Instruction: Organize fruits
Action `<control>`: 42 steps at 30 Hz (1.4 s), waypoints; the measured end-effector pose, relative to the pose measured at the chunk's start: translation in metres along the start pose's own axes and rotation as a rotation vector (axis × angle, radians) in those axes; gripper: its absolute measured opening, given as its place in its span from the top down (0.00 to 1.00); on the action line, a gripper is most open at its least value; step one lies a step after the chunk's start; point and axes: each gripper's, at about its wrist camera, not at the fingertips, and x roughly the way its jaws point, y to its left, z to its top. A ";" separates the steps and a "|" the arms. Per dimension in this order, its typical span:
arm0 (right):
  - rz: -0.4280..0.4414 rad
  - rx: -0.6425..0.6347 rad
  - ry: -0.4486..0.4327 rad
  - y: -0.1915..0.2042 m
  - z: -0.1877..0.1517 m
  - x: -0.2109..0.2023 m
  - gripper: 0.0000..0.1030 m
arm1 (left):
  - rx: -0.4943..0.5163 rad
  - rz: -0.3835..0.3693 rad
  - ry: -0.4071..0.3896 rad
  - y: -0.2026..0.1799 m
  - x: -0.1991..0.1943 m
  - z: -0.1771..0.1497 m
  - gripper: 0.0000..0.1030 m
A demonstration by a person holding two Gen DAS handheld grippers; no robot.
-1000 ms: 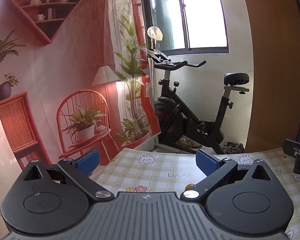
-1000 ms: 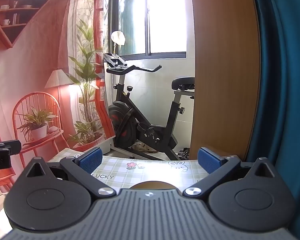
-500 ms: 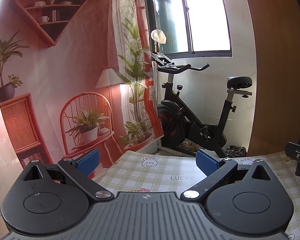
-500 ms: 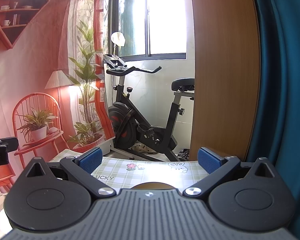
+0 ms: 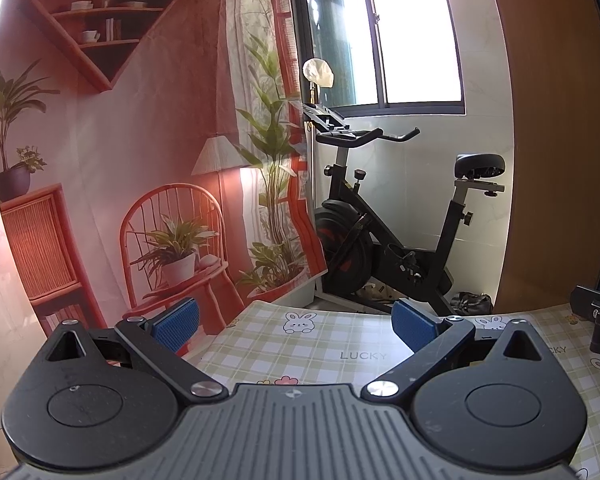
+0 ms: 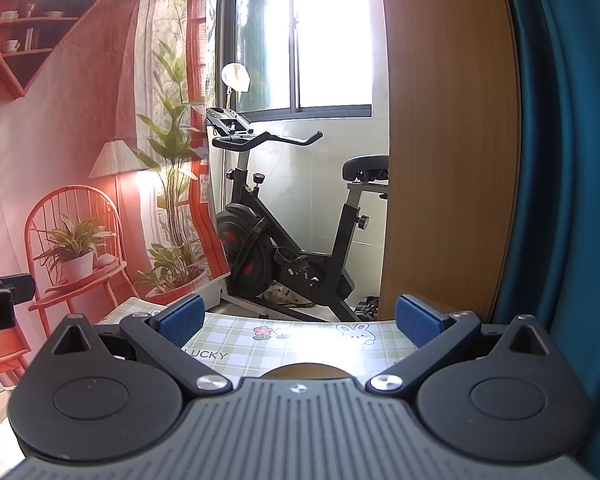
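Note:
No fruit shows in either view now. My left gripper (image 5: 296, 326) is open, its blue pads wide apart with nothing between them, held level above the checked tablecloth (image 5: 324, 344). My right gripper (image 6: 298, 320) is open too and empty, over the same tablecloth (image 6: 300, 344). The curved brown rim of a round wooden thing (image 6: 308, 370) peeks out just in front of the right gripper's body; most of it is hidden. The right gripper's body (image 5: 598, 320) shows at the left view's right edge, and the left gripper's body (image 6: 4, 298) at the right view's left edge.
An exercise bike (image 5: 396, 240) stands beyond the table's far edge under a window. A printed red backdrop (image 5: 140, 160) hangs at left. A wooden panel (image 6: 448, 140) and a blue curtain (image 6: 568, 160) rise at right.
The left gripper has tilted up and swung slightly left; an orange fruit glimpsed low between its fingers a second ago is out of view. The right gripper has barely moved.

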 end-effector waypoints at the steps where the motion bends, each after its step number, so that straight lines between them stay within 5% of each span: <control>1: 0.000 0.001 0.000 0.000 0.000 0.000 0.00 | 0.001 -0.001 0.000 0.000 0.000 0.000 0.00; 34: -0.001 0.005 0.012 -0.007 -0.005 0.009 0.00 | -0.010 -0.005 0.013 0.000 0.003 0.000 0.00; 42: 0.000 0.007 0.037 -0.009 -0.012 0.016 0.00 | -0.009 0.007 0.093 -0.002 0.017 -0.011 0.00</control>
